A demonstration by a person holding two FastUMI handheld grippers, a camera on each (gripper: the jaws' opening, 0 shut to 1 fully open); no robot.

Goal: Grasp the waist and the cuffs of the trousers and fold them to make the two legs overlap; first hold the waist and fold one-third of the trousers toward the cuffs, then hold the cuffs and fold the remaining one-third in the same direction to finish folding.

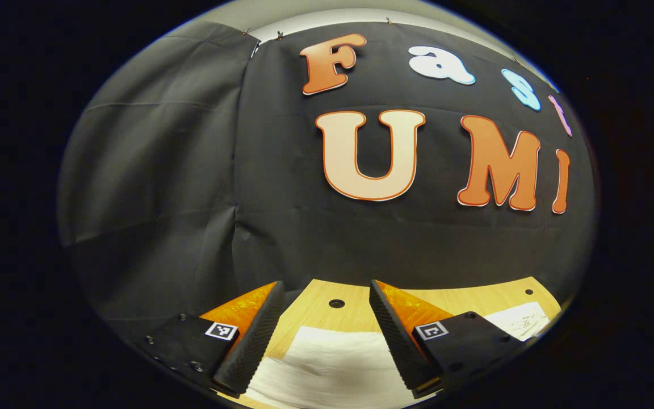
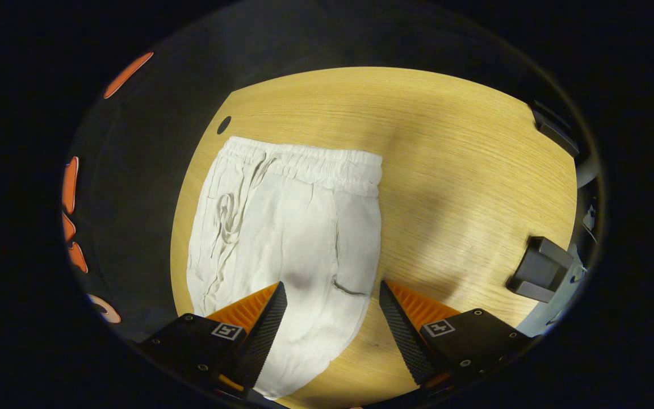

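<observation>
White trousers [image 2: 287, 227] lie flat on the wooden table [image 2: 463, 170], elastic waist [image 2: 304, 162] at the far end in the right gripper view, legs apparently already stacked, though the cuff end runs out of sight under the camera, so can't confirm. Right gripper [image 2: 330, 318] hovers above the lower leg part, fingers spread wide, nothing between them. Left gripper [image 1: 324, 335] is also spread and empty, tilted up at the booth wall [image 1: 162, 170], with white cloth low between its fingers, probably the same garment. Fabric looks thin, light, floppy and wrinkled; drawstring [image 2: 227, 218] lies loose on it. It'll likely sag and slide if pinched at one point. Best hold: the gathered waistband at both corners, thicker there, then both cuff corners. Dark block [image 2: 540, 270] sits well apart at the table edge.
</observation>
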